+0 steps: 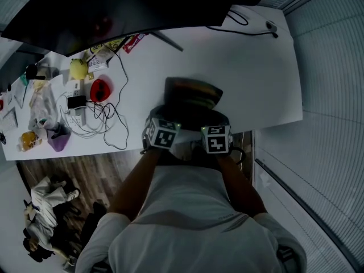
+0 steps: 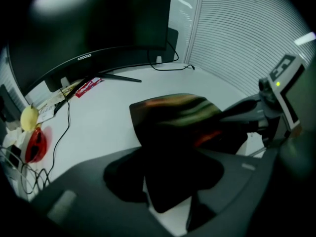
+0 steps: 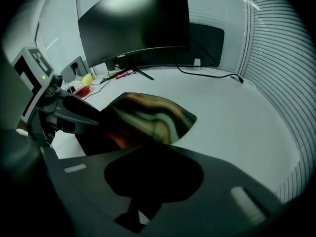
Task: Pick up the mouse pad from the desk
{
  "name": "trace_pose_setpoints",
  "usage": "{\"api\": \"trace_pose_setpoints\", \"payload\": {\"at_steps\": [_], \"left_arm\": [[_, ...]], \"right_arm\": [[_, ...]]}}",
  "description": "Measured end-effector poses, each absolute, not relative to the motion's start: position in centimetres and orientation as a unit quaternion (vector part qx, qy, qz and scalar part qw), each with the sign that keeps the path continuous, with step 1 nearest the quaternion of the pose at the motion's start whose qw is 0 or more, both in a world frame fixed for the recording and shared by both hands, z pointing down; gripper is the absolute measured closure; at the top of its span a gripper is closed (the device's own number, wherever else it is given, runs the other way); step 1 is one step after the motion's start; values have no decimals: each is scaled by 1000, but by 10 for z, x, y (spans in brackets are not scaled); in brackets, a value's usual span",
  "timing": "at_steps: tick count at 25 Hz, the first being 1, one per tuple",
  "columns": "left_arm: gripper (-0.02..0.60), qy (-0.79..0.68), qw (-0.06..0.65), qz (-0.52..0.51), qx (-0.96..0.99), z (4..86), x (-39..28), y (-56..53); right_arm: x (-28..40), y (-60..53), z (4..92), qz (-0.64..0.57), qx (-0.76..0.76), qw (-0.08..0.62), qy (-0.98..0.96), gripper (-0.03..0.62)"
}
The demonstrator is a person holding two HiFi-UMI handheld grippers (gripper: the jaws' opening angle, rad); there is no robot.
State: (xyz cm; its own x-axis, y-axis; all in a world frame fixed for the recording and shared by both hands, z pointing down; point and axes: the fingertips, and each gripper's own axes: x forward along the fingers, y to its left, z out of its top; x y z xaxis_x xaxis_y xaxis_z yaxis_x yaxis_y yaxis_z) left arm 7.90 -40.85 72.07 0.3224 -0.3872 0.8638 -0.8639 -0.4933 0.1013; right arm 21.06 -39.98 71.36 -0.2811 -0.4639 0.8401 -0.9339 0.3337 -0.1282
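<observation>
The person's forearms run up from the lower centre of the head view to two tools held side by side at the near edge of the white worktop (image 1: 250, 78). The left tool (image 1: 160, 118) has its jaws apart. In the left gripper view the dark near corner of the mouse pad (image 2: 177, 112) lies between them, with slivers of white worktop showing on either side of that corner. The right tool (image 1: 215, 118) is clenched on the near edge of the pad. In the right gripper view its jaws stand close together, with the dark pad material filling the space between them. The mouse pad (image 1: 190, 92) extends away from both tools toward the frame centre. Its near part is raised and curved, and its striped far edge is over the worktop. Farther off at the left lie tangled cables (image 1: 96, 118), a red object (image 1: 99, 90) and a yellow object (image 1: 78, 68). A dark monitor (image 1: 114, 4) spans the top of the frame.
</observation>
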Motion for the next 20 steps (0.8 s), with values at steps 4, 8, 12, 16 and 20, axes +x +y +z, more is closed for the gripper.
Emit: {"api": "trace_pose_setpoints", "payload": {"at_steps": [4,8,12,16,20], "left_arm": [[487,-399,286,399,775,715,90,-402],[509,-392,286,361,796,687,97,-401],[525,-389,275,294,828,636,99,-415],[529,-395,251,245,849,582,99,-428],[532,-406,218,199,865,523,95,-439]], "right_arm": [[209,-400,710,332,469,342,-744,537],[210,-403,686,321,476,310,-758,543],[208,-414,645,309,482,260,-777,543],[210,-431,590,274,500,222,-791,543],[207,-441,531,239,514,187,-802,543]]}}
